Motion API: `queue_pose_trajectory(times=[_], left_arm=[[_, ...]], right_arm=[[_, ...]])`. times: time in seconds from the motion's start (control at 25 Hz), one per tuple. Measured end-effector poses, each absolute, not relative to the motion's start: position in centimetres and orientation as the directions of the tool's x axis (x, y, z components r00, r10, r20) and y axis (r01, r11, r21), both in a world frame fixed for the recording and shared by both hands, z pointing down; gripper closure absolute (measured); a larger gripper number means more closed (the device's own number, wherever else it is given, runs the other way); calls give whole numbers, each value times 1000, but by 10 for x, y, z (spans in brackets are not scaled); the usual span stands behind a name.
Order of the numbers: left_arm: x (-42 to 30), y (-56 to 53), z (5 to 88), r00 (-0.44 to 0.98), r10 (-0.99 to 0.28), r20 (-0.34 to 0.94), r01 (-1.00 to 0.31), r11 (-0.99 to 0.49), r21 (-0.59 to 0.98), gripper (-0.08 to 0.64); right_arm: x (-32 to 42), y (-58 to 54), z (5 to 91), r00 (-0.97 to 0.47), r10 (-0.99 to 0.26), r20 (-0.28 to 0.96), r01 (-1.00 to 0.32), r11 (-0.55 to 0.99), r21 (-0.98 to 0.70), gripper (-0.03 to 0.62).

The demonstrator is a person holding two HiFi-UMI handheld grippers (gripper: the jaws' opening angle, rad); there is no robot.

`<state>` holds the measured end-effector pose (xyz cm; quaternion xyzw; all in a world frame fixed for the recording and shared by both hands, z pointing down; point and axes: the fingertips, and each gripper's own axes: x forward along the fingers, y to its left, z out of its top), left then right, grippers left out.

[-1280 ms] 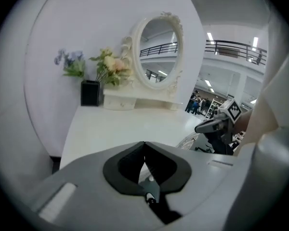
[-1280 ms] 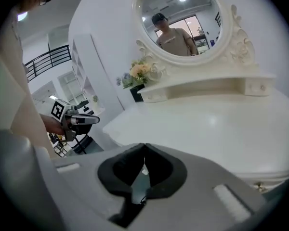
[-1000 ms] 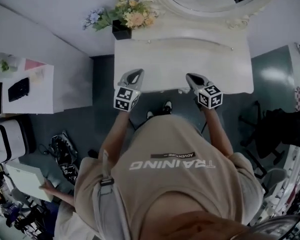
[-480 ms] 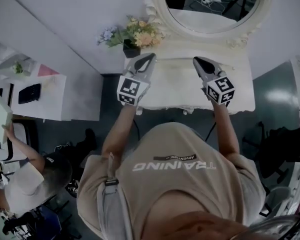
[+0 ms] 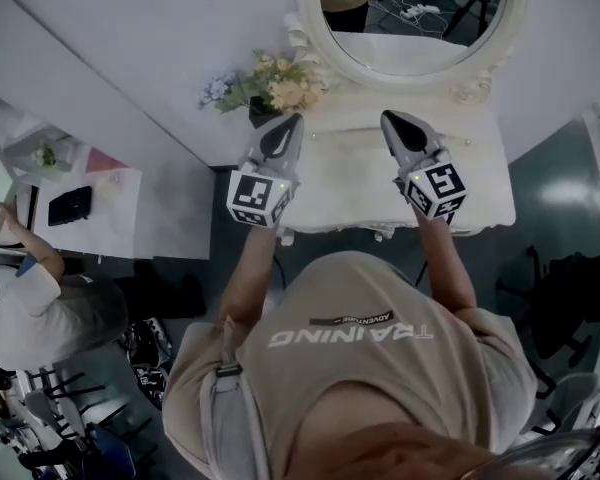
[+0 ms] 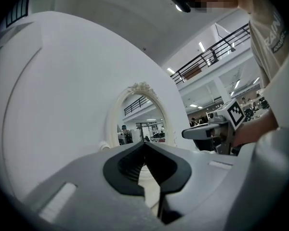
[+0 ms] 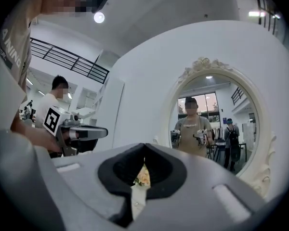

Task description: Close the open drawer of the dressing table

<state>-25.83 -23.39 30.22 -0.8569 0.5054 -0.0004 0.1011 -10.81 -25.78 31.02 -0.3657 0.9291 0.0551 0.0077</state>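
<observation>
Tongs, pair, hand-held, each with a marker cube.

Left tongs: clenched, the dark tips meeting at a point in the left gripper view, empty. Held over the left part of the counter, tips toward the back edge. Whether they touch the top cannot be told.

Right tongs: clenched likewise, tip to tip, empty. Held over the right-of-middle part of the counter, level with the left pair and well apart from it.

Counter: white dressing table with a scalloped near edge, against a white wall.

Drawer: under the near edge, just in front of the person's body. From steeply above it shows only as a thin band; how far it stands out cannot be told.

Mirror: oval, ornate white frame, at the counter's back edge. In the right gripper view it reflects a person holding both tongs.

Flowers: pale blooms and leaves in a dark vase, at the counter's back left corner, just beside the left tongs' tips.

Side table: white, left of the counter, bearing a black device.
</observation>
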Motion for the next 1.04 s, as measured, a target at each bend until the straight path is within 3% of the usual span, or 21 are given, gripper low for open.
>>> queue_pose_trajectory(times=[0.32,1.04], left_arm=[[-247,-223,326,517,-855,-38,-848,-506,-157,554],[-251,-218,316,533,-844,-65,-842,-521,-137,554]], right_arm=[[-107,-244,334,-740,-673,15,-670,738,77,588],[-103,-235,344,-714,-699,29,-697,715,62,588]])
